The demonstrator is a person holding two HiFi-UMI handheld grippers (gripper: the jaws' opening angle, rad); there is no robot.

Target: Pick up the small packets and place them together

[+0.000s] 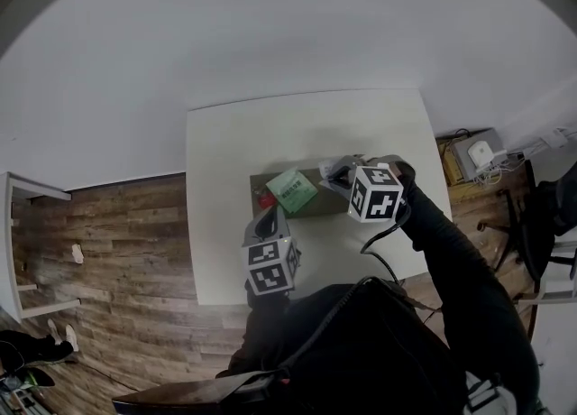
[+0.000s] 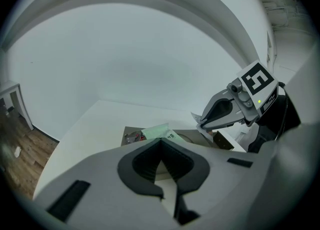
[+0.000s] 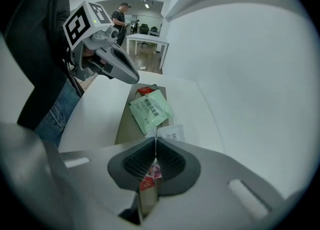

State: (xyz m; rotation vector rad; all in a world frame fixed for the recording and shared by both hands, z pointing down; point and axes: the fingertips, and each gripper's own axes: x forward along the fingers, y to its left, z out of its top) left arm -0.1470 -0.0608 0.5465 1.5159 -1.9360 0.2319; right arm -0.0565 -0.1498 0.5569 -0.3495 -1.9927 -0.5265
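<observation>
Right gripper (image 3: 155,139) clamped on small white/red packet (image 3: 149,172), above brown mat (image 3: 125,124) on desk (image 3: 100,109). Green packet (image 3: 150,110) + red packet (image 3: 145,90) lie touching on mat. Left gripper (image 2: 161,141) shut, empty. Est. one drop left.

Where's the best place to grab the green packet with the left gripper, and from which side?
Probably its edge by the red packet. The green packet lies flat on the mat and seems to overlap the red one, so that edge may sit slightly raised. It also faces the left gripper; open it and come in low from there.
</observation>
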